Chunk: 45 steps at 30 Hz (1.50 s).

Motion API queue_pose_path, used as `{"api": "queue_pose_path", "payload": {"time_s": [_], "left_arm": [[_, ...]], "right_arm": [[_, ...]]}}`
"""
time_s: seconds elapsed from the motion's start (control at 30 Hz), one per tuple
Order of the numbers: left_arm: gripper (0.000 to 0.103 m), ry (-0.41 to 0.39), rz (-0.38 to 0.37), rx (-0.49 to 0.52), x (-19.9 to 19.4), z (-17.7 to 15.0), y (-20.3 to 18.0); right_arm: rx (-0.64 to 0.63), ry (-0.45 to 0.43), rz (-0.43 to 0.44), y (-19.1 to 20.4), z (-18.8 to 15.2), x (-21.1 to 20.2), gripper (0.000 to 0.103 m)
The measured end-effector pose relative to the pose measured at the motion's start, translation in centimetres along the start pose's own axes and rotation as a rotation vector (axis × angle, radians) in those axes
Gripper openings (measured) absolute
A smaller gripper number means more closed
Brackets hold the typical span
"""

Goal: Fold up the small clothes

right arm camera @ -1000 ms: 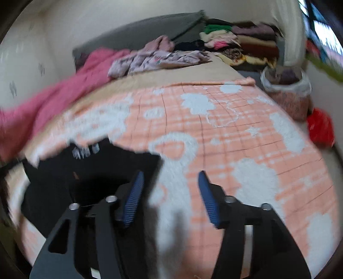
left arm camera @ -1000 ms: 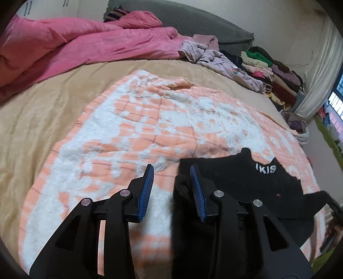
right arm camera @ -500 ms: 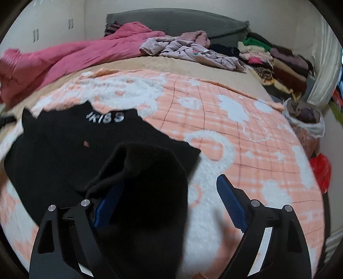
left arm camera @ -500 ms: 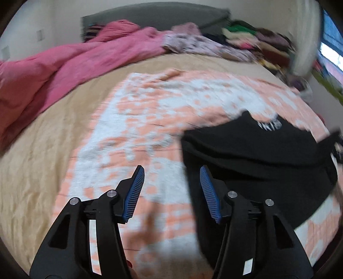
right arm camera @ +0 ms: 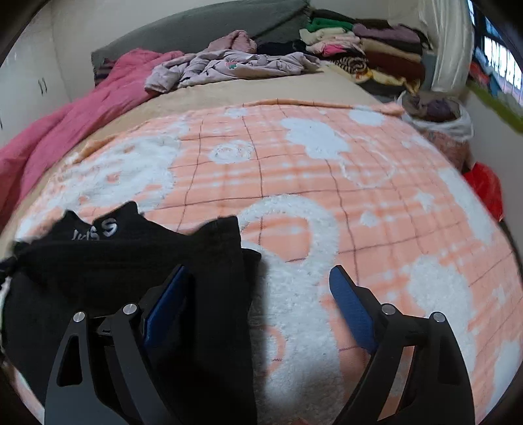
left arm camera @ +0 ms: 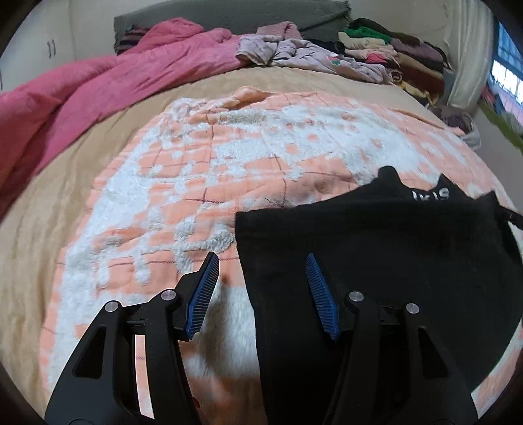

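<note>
A small black garment (left arm camera: 392,248) with white lettering at its collar lies folded on the peach-and-white blanket (left arm camera: 196,196). In the left wrist view my left gripper (left arm camera: 261,261) hovers open just above the garment's left edge, which runs between the fingers; the pads do not press it. In the right wrist view the same garment (right arm camera: 114,261) lies at the lower left. My right gripper (right arm camera: 258,271) stands wide open over its right edge. A raised fold of black cloth sits beside the left finger (right arm camera: 163,310), loose between the jaws.
A pink duvet (left arm camera: 98,85) lies along the bed's left side. Crumpled lilac clothes (right arm camera: 228,65) lie near the grey headboard (right arm camera: 196,26). Folded clothes (right arm camera: 376,49) are stacked at the back right. A filled bag (right arm camera: 438,114) and something red (right arm camera: 487,189) sit beside the bed.
Both grippers have opened wider and dropped lower. The black cloth that hung over the right gripper's left finger has slid down, and the garment now lies flatter on the blanket.
</note>
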<state>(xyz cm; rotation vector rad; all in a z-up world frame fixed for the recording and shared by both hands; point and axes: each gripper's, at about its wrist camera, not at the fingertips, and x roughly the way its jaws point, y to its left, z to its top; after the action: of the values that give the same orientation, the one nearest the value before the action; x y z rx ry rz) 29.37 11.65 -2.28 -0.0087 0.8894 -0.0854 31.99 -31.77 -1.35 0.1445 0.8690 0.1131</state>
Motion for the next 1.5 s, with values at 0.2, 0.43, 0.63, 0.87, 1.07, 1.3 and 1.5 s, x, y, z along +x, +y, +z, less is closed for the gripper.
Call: {"api": "queue_pose_path", "payload": {"time_s": [0.2, 0.43, 0.63, 0.87, 1.07, 1.3, 1.5], "left_arm": [[0.037, -0.009, -0.065, -0.061, -0.3, -0.1, 0.5], [0.006, -0.065, -0.04, -0.028, -1.9, -0.3, -0.8], [0.004, -0.175, 0.023, 0.019, -4.6, 0.5, -1.7], [0.004, -0.161, 0.058, 0.003, -2.9, 0.8, -1.5], [0.006, -0.083, 0.114, 0.03, 0.1, -0.1, -1.8], [0.015, -0.077, 0.149, 0.055, -0.1, -0.5, -2.3], [0.034, -0.061, 0.138, 0.035, -1.0, -0.8, -2.0]], "right_arm": [[-0.002, 0.026, 0.132, 0.9, -0.2, -0.1, 0.083], [0.037, 0.009, 0.143, 0.5, -0.8, -0.7, 0.01], [0.041, -0.104, 0.135, 0.2, 0.1, -3.5, 0.006], [0.074, -0.082, 0.085, -0.8, -0.1, -1.8, 0.006], [0.097, 0.006, 0.014, -1.2, -1.4, 0.5, 0.008], [0.057, -0.001, -0.082, -0.7, -1.9, 0.0, 0.04], [0.036, -0.037, -0.1, 0.0, -2.5, -2.4, 0.076]]}}
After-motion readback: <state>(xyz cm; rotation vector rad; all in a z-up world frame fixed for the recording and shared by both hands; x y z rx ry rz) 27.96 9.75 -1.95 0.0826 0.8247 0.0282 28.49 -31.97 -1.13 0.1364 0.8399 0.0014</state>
